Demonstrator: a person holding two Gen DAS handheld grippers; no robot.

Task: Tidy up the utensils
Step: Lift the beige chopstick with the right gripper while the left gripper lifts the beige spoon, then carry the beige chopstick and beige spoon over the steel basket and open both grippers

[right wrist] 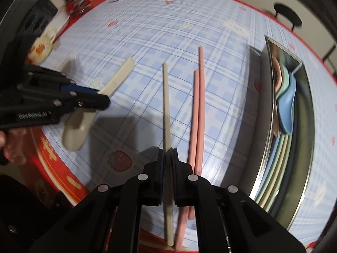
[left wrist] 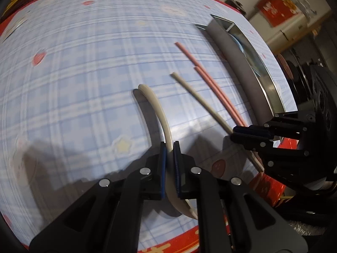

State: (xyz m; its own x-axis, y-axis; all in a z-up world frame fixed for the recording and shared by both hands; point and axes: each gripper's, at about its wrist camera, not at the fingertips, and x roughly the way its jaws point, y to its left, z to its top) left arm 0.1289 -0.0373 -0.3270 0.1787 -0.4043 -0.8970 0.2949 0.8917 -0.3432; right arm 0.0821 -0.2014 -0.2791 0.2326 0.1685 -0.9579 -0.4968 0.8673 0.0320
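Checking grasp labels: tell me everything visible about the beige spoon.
The beige spoon looks like matte plastic, one piece: a flat, slightly curved handle with a squared end and a rounded bowl. The left gripper is shut on the handle about midway, pads pressing both sides. In the right wrist view the bowl hangs over the table's red edge and the handle end points out over the blue checked tablecloth. Whether any part rests on the cloth is unclear. It lies apart from the chopsticks.

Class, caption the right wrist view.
Right gripper clamps a beige chopstick beside two pink chopsticks.
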